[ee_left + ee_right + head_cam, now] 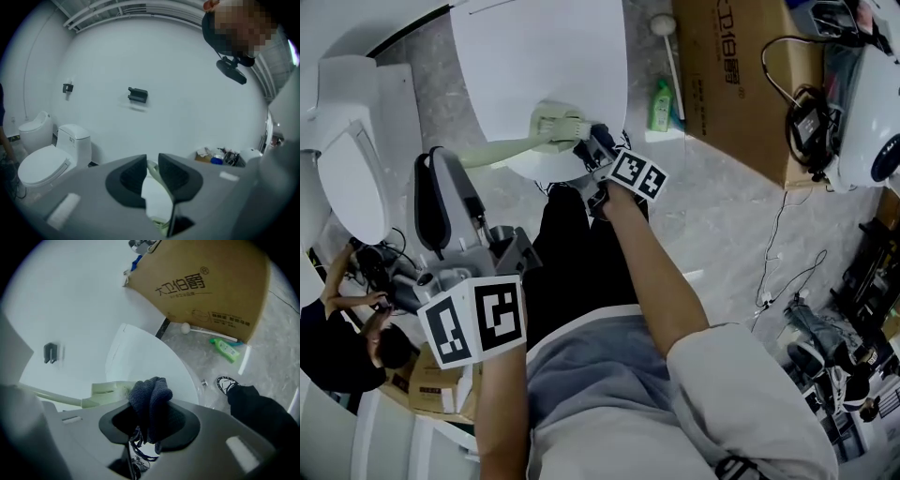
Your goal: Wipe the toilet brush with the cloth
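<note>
The left gripper (151, 165) shows little of what it holds: its dark fingers stand almost together, clamped on a thin pale green handle, and only a sliver of that handle shows between them. In the head view the handle (497, 148) runs from that gripper up to the head of the brush (555, 126), which hangs over a white toilet (539, 56). The bristles are too small and pale to make out. The right gripper (149, 413) has its fingers closed on the cloth (150, 397), which bulges above them and hides their tips. Loose threads trail below it. The cloth touches the brush head on its right side. A person's trouser leg and a shoe (226, 384) are cut off at the lower right of the right gripper view. A box (201, 291) leaning at the wall carries the print "大卫伯爵" with an ® mark, and the smaller lines beneath it cannot be read. The label on the green bottle (226, 348) lying beside the box cannot be read either. The cloth is dark blue and coarsely knitted. The brush is smooth plastic with a blocky head, the toilet is glossy and rounded, the box is plain brown cardboard, and the floor is grey marbled tile.
</note>
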